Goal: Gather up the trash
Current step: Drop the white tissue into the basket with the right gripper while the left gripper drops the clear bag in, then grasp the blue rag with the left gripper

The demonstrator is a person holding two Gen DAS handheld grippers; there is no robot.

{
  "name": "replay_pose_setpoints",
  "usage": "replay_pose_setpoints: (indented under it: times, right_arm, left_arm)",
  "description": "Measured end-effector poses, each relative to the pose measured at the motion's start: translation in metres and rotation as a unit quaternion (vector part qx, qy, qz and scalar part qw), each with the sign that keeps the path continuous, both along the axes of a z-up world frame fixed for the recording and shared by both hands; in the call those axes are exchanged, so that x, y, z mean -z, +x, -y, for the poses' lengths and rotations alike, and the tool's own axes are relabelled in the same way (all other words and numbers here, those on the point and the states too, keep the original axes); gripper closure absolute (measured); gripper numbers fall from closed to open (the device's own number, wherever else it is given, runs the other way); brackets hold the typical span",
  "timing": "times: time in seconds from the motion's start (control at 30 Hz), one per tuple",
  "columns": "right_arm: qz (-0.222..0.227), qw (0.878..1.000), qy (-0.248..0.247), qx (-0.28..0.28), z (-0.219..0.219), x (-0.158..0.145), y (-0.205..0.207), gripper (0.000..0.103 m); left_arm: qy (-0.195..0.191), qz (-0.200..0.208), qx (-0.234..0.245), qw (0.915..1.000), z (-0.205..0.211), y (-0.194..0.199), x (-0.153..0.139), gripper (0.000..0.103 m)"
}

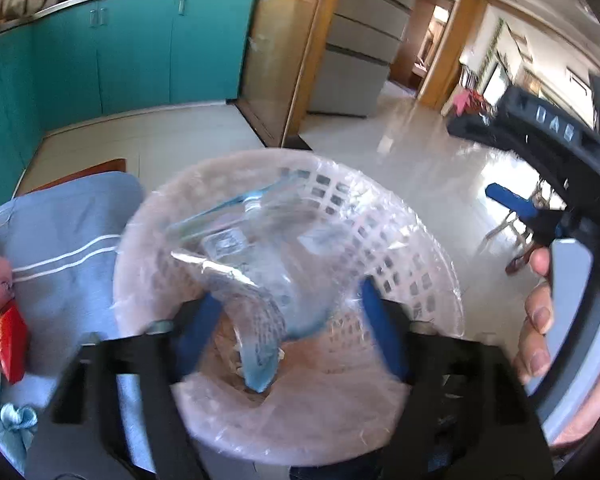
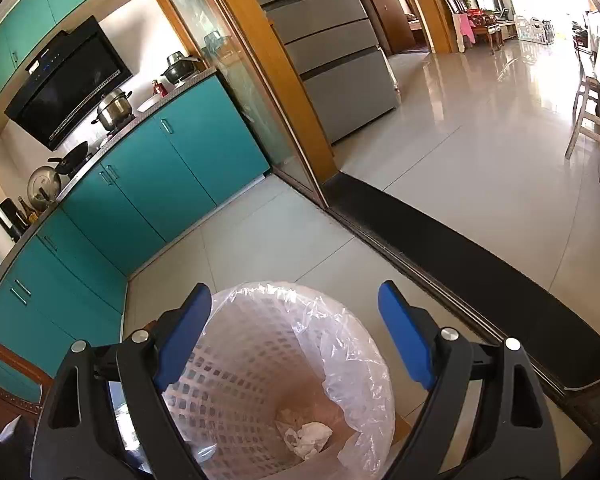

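Observation:
A pale mesh waste basket [image 1: 412,264] lined with a clear bag fills the left wrist view. A clear plastic bottle [image 1: 252,264] with a blue label, blurred, lies in the basket's mouth between my left gripper's [image 1: 290,328] blue pads, which stand wide and do not press on it. My right gripper [image 1: 512,200] shows from the side at the right edge, held by a hand [image 1: 540,308]. In the right wrist view my right gripper [image 2: 296,336] hangs open and empty over the same basket [image 2: 260,292], with crumpled white tissue [image 2: 308,438] at its bottom.
A blue striped cloth [image 1: 68,240] with a red packet [image 1: 10,344] lies left of the basket. Teal cabinets [image 2: 172,168] run along the left. A dark door track [image 2: 460,264] and glass sliding door [image 2: 240,80] lie beyond, and a wooden stool [image 2: 588,120] stands far right.

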State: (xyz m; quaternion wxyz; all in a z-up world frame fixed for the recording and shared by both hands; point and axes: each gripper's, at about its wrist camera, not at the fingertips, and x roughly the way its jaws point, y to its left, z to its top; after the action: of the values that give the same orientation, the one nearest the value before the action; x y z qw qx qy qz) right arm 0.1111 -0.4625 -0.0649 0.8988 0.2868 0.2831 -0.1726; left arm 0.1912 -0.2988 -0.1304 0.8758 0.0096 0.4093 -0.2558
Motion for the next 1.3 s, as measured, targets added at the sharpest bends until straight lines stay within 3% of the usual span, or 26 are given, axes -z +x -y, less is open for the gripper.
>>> replay_pose_setpoints:
  times: [0.13,0.27,0.37,0.47,0.57,0.7,0.83,0.97,1.07,1.13,1.3]
  right_arm:
    - [-0.003,1.000,-0.004,-0.029,-0.012,0.001,0.007,0.019]
    - [0.001,0.996,-0.029,-0.090,-0.048,-0.003,0.016,0.019]
    - [-0.002,0.982,-0.047,-0.180,-0.095,-0.001,0.027,0.019]
    - [-0.016,0.961,-0.033,-0.272,-0.145,0.011,0.036,0.019]
    - [-0.045,0.929,-0.010,-0.367,-0.203,0.033,0.049,0.019]
    - [-0.080,0.895,-0.016,-0.439,-0.267,0.057,0.066,0.019]
    - [-0.083,0.886,-0.042,-0.455,-0.305,0.066,0.076,0.019]
    - [-0.093,0.878,-0.059,-0.467,-0.326,0.069,0.089,0.019]
    - [-0.099,0.866,-0.073,-0.485,-0.343,0.077,0.091,0.033]
    - [-0.111,0.856,-0.087,-0.498,-0.351,0.084,0.089,0.055]
    - [-0.124,0.844,-0.092,-0.513,-0.357,0.090,0.084,0.082]
  left_arm:
    - [0.036,0.015,-0.041,0.9984,-0.021,-0.008,0.003,0.015]
    - [0.068,0.035,-0.133,0.9882,-0.088,-0.023,0.001,0.015]
    - [0.086,0.044,-0.215,0.9719,-0.151,-0.041,-0.002,0.015]
    - [0.109,0.023,-0.280,0.9535,-0.201,-0.050,0.003,0.015]
    - [0.111,-0.012,-0.297,0.9484,-0.228,-0.057,0.019,0.015]
    - [0.103,-0.048,-0.297,0.9482,-0.245,-0.062,0.044,0.015]
    - [0.102,-0.063,-0.305,0.9446,-0.256,-0.063,0.056,0.028]
    - [0.097,-0.063,-0.303,0.9458,-0.261,-0.074,0.060,0.030]
    - [0.096,-0.061,-0.302,0.9464,-0.260,-0.076,0.060,0.030]
    - [0.094,-0.064,-0.302,0.9466,-0.261,-0.076,0.061,0.030]
    - [0.090,-0.068,-0.301,0.9470,-0.262,-0.076,0.065,0.029]
